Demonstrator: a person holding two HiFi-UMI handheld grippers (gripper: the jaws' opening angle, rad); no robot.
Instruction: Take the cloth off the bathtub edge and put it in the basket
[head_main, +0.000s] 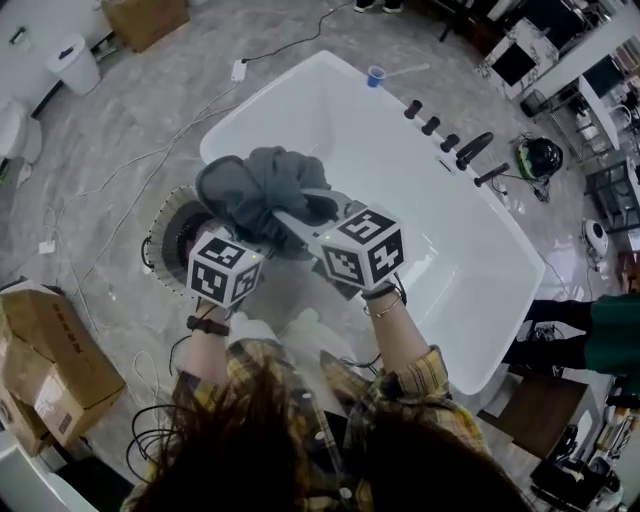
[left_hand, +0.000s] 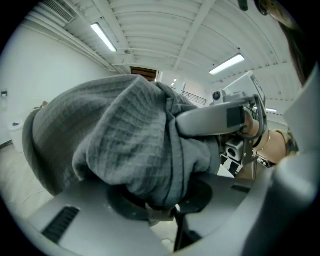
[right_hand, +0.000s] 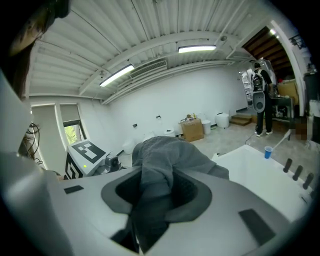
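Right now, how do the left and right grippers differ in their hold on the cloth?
The left gripper is nearer the basket; the right gripper is on the bathtub side. A big bunch of cloth piles above the left gripper's jaws; only a narrower fold runs through the right gripper's jaws. Both are shut on the cloth.

Ceiling strip lights (right_hand: 197, 48) light evenly; both gripper views warp, darkening at corners.

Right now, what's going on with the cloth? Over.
Left gripper, right gripper: both shut on bunched grey waffle-weave cloth. Cloth above white bathtub rim, not yet in round basket beside it. Nothing blocking.
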